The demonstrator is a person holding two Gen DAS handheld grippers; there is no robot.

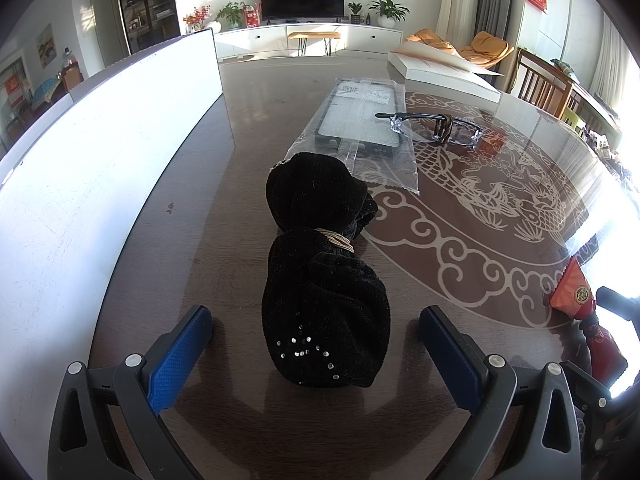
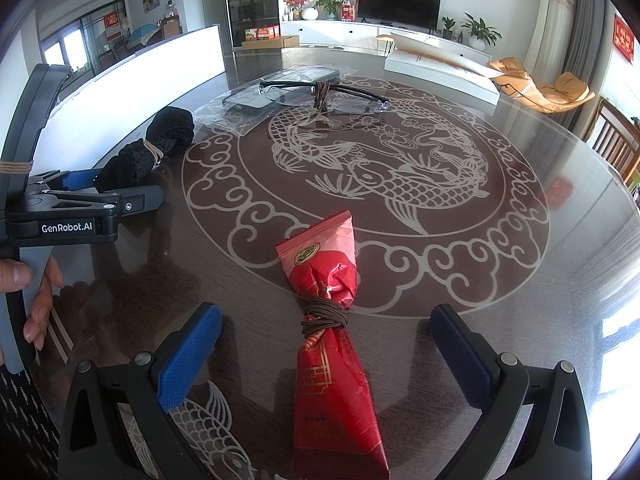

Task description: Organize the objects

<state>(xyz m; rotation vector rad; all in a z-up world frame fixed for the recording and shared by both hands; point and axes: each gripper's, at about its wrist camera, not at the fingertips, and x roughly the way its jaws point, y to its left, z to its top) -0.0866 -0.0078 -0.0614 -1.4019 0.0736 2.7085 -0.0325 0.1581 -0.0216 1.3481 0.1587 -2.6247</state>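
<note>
Both tongs released: my left gripper (image 1: 314, 344) has its blue-padded jaws spread wide to either side of the black velvet pouch cinched with a tan cord (image 1: 324, 280), pads clear of the fabric. My right gripper (image 2: 326, 350) is spread the same way around the red foil snack packet tied at the waist with brown cord (image 2: 332, 320), no contact.

Pouch lies lengthwise on the dark glass-topped table with a pale carp-and-cloud inlay (image 2: 400, 184), rhinestone end nearest my left jaws. Packet lies along the right gripper's axis, near end between the jaws, flared far end on the inlay's cloud border.

Left tool sits low and level; in the right wrist view a hand (image 2: 32, 300) wraps its grey handle from below.

Beyond the pouch: clear plastic bag holding a dark phone case (image 1: 360, 124), its near corner touching or just under the pouch. Just right of it, black-framed glasses bound at the bridge with brown cord (image 1: 436, 126).

Edges: tall white panel (image 1: 100, 152) runs close along the pouch's left side, tight there. Open tabletop right of the packet out to the round rim. White flat box (image 2: 440, 68) at the far edge.
</note>
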